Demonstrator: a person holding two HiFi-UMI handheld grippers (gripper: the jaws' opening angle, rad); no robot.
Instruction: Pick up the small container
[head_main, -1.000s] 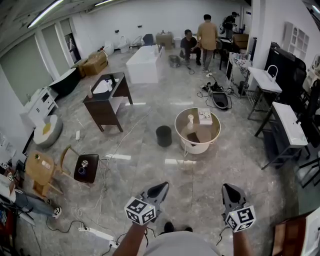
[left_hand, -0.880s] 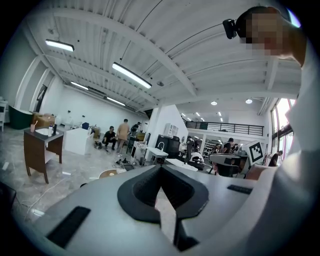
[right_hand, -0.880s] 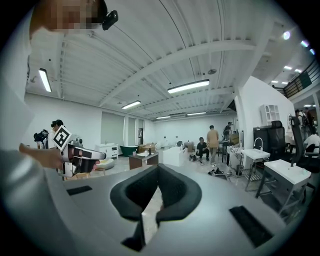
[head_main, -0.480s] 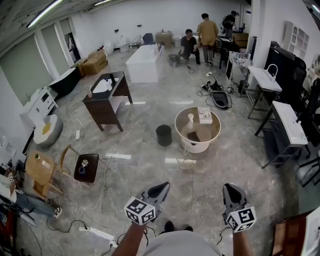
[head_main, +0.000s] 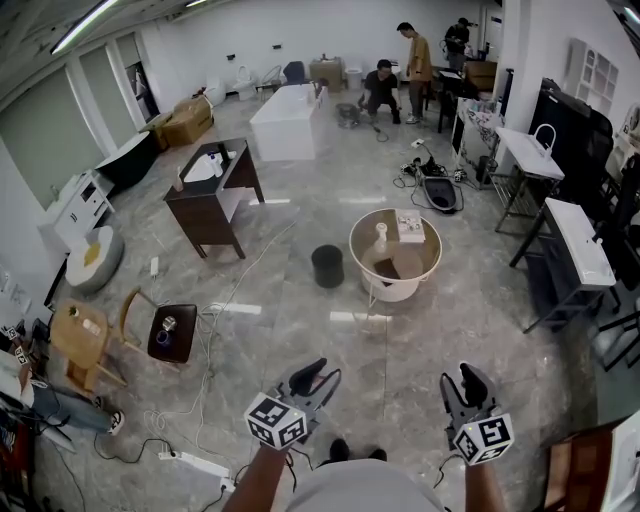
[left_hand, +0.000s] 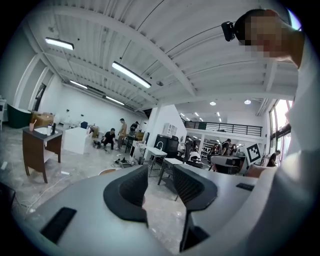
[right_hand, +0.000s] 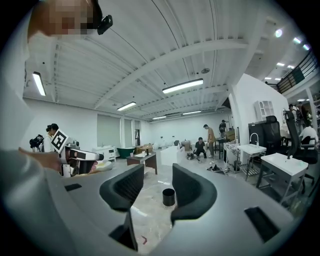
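Right hand-held gripper (right_hand: 158, 175), jaws just opened, empty, faces black container (right_hand: 169, 196) far ahead.

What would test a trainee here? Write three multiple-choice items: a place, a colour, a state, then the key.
1. Where does the small container stand? A on the floor, left of the round white table; B on that table; C under it.
2. Its colour? A red; B black; C yellow.
3. How do the jaws stand? A both pairs shut; B one pair shut; C both apart, empty.
Key: A, the head view shows it on the floor beside the table; B, it is black; C, left gripper and right gripper have just been opening, nothing gripped.
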